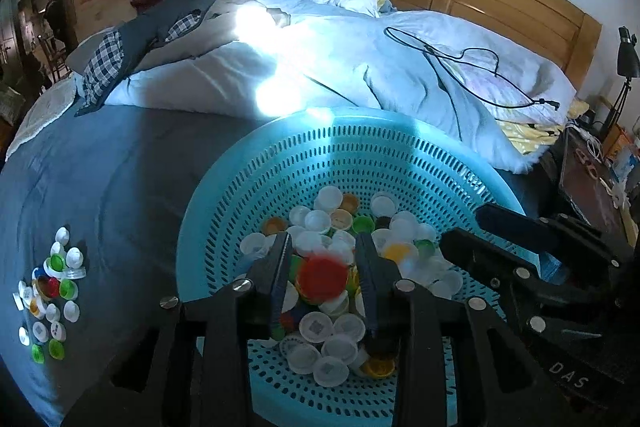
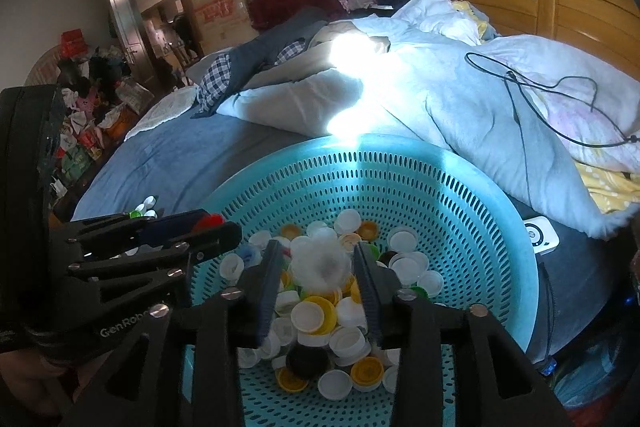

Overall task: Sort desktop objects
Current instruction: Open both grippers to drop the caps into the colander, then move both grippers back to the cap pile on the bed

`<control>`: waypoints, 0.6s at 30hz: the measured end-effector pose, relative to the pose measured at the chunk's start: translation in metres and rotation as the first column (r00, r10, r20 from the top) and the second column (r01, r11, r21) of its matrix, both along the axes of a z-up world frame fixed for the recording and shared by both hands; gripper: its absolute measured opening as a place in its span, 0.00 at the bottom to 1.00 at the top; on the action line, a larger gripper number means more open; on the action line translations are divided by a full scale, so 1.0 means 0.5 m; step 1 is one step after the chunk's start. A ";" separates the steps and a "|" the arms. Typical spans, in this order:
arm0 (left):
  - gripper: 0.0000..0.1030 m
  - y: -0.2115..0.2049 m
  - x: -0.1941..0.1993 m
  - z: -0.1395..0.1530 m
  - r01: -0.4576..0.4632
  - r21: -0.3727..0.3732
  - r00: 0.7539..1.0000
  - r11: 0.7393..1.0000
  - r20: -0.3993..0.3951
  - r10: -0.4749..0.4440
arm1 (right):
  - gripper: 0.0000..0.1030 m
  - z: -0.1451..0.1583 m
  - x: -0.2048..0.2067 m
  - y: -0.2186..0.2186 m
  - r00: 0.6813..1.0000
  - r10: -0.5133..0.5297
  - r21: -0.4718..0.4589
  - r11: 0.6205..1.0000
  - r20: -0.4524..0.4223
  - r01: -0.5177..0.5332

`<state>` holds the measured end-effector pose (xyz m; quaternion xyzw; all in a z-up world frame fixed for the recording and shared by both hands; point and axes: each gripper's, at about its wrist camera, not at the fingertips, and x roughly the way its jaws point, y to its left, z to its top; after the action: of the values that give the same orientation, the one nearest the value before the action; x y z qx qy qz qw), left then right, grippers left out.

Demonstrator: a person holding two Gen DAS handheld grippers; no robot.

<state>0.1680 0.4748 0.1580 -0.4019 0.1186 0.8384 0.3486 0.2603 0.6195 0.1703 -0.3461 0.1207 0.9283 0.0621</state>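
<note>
**Cap sorting on bed: both grippers over the basket**

Basket: round turquoise perforated plastic basket (image 1: 256, 187), resting on the blue-grey bed sheet (image 1: 112, 167) just beside the rumpled pale-blue duvet (image 1: 400, 67). It holds a heap of plastic bottle caps (image 1: 332, 343), mostly white, with yellow, green, orange and black among them.

Sorted pile: small cluster of white, green and red caps (image 1: 50, 291) lying on the sheet, well apart from the basket on its left side.

Left gripper (image 1: 322, 259): black two-finger tongs, jaws partly apart, with a round red plastic cap (image 1: 322, 277) blurred between them. Whether the pads actually clamp it cannot be told; a gap seems to show on either side.

Right gripper (image 2: 316, 263): black tongs, likewise partly apart, with a blurred white cap (image 2: 320, 263) between the fingers. Grip or mere nearness cannot be told.

Step in hand, as judged: picking single caps out of the heap for placing in the pile on the sheet.

Handling notes:
- Close across the cap's rim, not its flat face; light hard plastic is likely to squirt out of a skewed pinch.
- Take one cap only; neighbours lie touching and may ride up.
- Lift clear of the basket wall before travelling sideways.
- Keep the two tools apart; they stand near each other over the basket.
- Set down low on the soft sheet so the cap does not roll.
</note>
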 end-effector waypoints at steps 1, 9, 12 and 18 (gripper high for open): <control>0.34 -0.003 -0.002 0.000 -0.004 0.002 1.000 1.000 0.000 0.004 | 0.47 0.000 0.000 -0.001 1.000 -0.001 0.002 1.000 0.000 0.001; 0.37 -0.159 -0.045 -0.030 -0.108 0.017 0.994 0.994 -0.025 0.108 | 0.61 0.005 0.001 -0.035 0.999 0.034 -0.007 0.999 -0.030 -0.034; 0.37 -0.320 -0.086 -0.080 -0.255 0.022 0.967 0.967 0.002 0.255 | 0.63 -0.001 -0.002 -0.076 0.995 0.090 0.001 0.996 -0.032 -0.090; 0.37 -0.665 -0.132 -0.171 -0.523 0.009 0.852 0.852 0.034 0.523 | 0.63 -0.027 -0.025 -0.172 0.978 0.207 -0.001 0.978 -0.005 -0.207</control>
<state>0.1019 0.1422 0.0725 -0.4286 -0.0080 0.8964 0.1130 0.2478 0.5336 0.1566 -0.3545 0.0849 0.9305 -0.0353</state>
